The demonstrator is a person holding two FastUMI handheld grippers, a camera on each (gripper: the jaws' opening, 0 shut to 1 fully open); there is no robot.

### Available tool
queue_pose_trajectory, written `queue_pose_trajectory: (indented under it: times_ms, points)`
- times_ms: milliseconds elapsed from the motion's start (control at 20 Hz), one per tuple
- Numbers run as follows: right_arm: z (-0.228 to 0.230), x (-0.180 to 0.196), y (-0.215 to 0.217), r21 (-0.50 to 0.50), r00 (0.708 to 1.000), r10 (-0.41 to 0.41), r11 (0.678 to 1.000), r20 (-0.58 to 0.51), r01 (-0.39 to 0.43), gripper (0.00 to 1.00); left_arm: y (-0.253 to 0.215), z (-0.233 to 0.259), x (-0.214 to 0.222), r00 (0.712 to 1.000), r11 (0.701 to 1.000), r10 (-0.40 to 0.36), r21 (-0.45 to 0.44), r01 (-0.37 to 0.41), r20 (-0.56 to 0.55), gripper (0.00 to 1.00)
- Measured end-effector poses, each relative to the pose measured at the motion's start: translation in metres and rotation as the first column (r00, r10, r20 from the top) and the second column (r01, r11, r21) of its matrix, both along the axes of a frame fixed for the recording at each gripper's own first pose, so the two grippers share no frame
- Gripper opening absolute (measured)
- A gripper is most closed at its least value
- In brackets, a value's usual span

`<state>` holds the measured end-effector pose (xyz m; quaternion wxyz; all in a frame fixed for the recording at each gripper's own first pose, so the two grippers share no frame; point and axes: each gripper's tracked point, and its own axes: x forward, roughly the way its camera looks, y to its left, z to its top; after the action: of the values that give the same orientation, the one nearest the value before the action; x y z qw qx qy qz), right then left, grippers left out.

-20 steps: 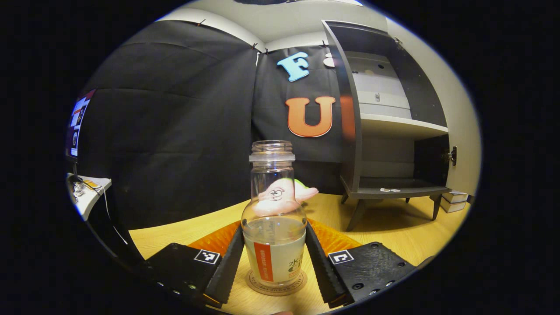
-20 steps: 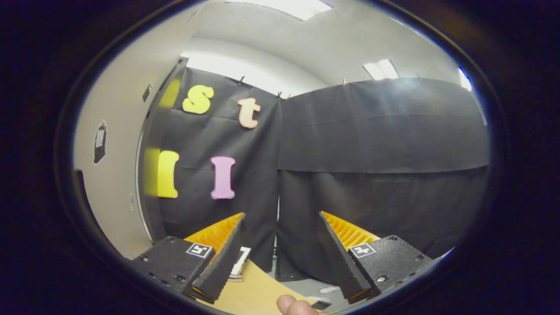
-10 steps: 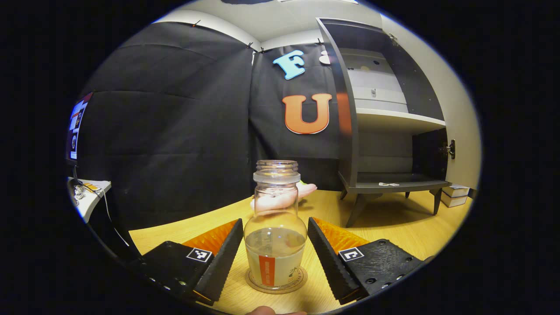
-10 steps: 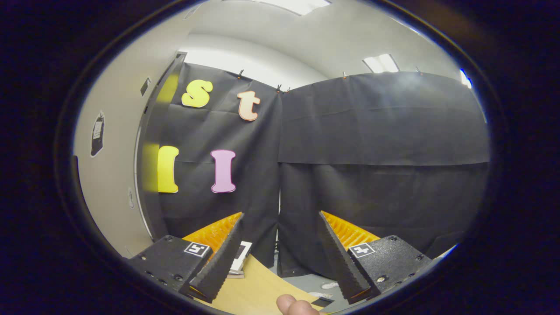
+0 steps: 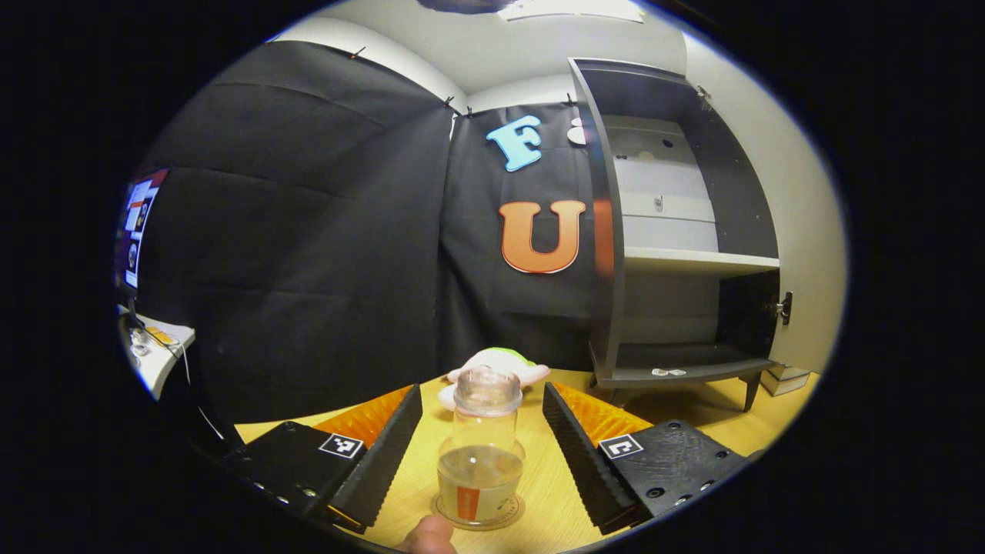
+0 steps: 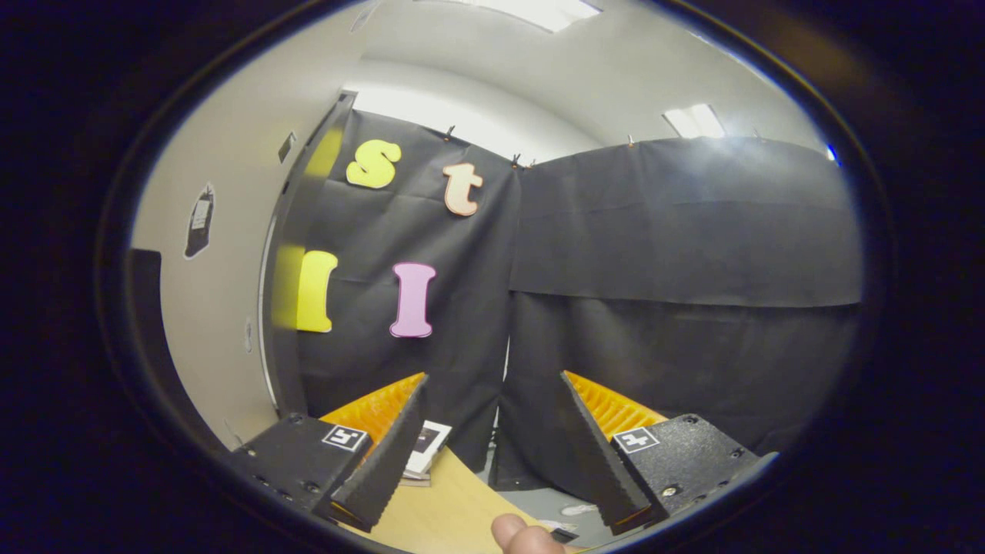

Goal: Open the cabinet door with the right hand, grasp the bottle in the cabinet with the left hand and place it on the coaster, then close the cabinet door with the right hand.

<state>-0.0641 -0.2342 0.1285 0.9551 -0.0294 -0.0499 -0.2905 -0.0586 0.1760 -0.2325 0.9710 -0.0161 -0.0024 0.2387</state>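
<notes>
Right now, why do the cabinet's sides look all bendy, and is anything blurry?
Left gripper view: the fisheye lens bows the cabinet, the bottle looks sharp, and a shadow lies on the table under the cabinet. Right gripper view: the ceiling lights glare, and the picture looks a little soft.

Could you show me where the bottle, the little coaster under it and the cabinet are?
bottle [image 5: 480, 462]: left gripper view, on its clear body.
coaster [image 5: 514, 514]: left gripper view, on its rim right of the bottle.
cabinet [image 5: 692, 260]: left gripper view, on its middle shelf's front edge.
</notes>
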Motion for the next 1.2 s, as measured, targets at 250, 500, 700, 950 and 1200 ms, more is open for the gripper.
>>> queue_pose_trajectory:
  times_ms: [250,500,700,950,1200]
  points:
    - [-0.001,0.011,0.003,0.038,0.993,0.116,0.992,0.027,-0.117,1.00,0.013,0.092,-0.012,0.998,0.996,0.040,0.074,-0.044,0.052,0.95]
    - [-0.022,0.057,0.009,0.174,0.952,0.305,0.938,-0.011,-0.299,1.00,-0.012,0.193,-0.007,0.999,0.992,0.020,0.122,-0.024,0.031,0.95]
    - [-0.037,0.084,0.049,0.345,0.808,0.590,0.756,0.008,-0.556,1.00,-0.077,0.261,0.012,0.990,0.975,-0.126,0.176,0.134,-0.057,0.95]
    - [-0.037,0.063,0.103,0.466,0.412,0.909,0.339,0.061,-0.817,1.00,-0.172,0.284,0.007,0.961,0.962,-0.268,0.029,0.270,-0.072,0.96]
    - [-0.033,0.003,0.120,0.436,0.159,0.986,0.163,-0.047,-0.885,0.99,-0.223,0.272,0.014,0.915,0.919,-0.394,-0.006,0.395,-0.086,0.96]
